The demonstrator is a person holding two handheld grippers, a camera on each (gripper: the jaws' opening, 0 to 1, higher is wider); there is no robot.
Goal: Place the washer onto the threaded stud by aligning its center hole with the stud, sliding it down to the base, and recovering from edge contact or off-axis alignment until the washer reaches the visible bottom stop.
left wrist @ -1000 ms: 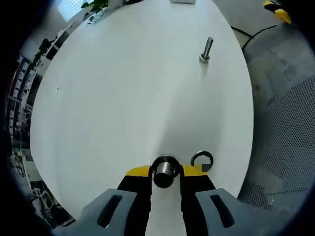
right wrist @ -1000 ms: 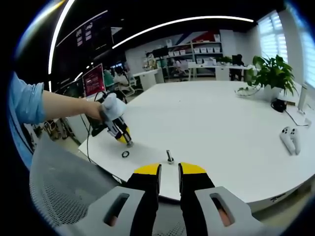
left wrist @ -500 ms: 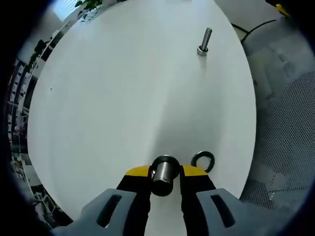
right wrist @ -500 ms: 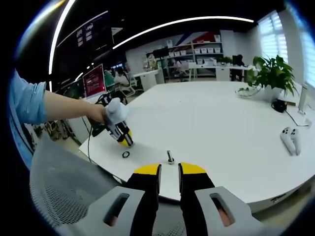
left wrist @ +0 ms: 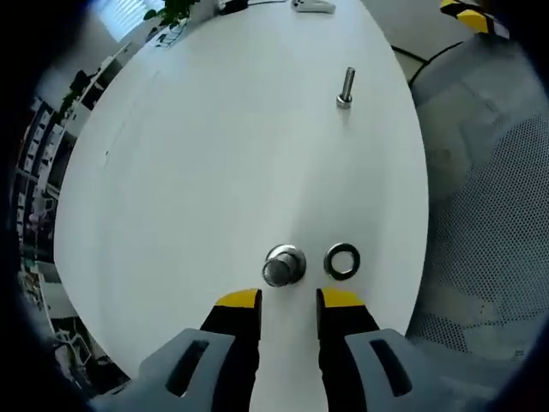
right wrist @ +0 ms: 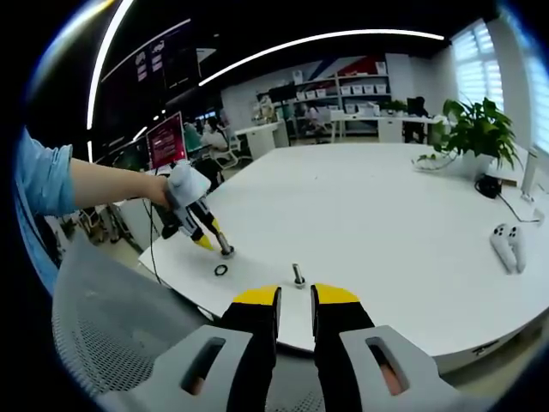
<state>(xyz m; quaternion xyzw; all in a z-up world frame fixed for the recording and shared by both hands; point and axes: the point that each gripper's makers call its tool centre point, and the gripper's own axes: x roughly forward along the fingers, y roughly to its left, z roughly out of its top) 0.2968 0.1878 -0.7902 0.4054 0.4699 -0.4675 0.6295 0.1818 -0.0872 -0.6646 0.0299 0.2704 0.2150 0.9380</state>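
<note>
- Now, in the left gripper view, the left tool (left wrist: 288,300) hangs above the white table (left wrist: 214,154), its yellow-tipped jaws parted with nothing between them.
- Just ahead of those tips stands a short metal cylinder (left wrist: 282,265), seen end-on, upright on the table and apart from both jaws.
- Right beside that cylinder, off to the right of the tool's line, the washer (left wrist: 342,261) lies flat on the table, a dark ring with a bright inner edge; it sits close to the cylinder but not touching it.
- Far ahead of the left tool and a little to the right, the threaded stud (left wrist: 345,87) stands on its head, well apart from the washer.
- Beyond the table edge to the right of the left tool, a grey mesh chair (left wrist: 489,223) curves round.
- Over in the right gripper view, the right tool (right wrist: 294,298) sits low, its jaws a narrow gap apart and empty.
- Straight ahead of the right tool's tips the stud is visible again, upright near the table's near edge; ahead and to the left lies the washer, and just past it the cylinder.
- A hand (right wrist: 163,193) in a blue sleeve holds the left tool there, slanted down at the cylinder.
- Far to the right of the right tool, a potted plant (right wrist: 470,129) and a white controller (right wrist: 506,242) rest on the table.
</note>
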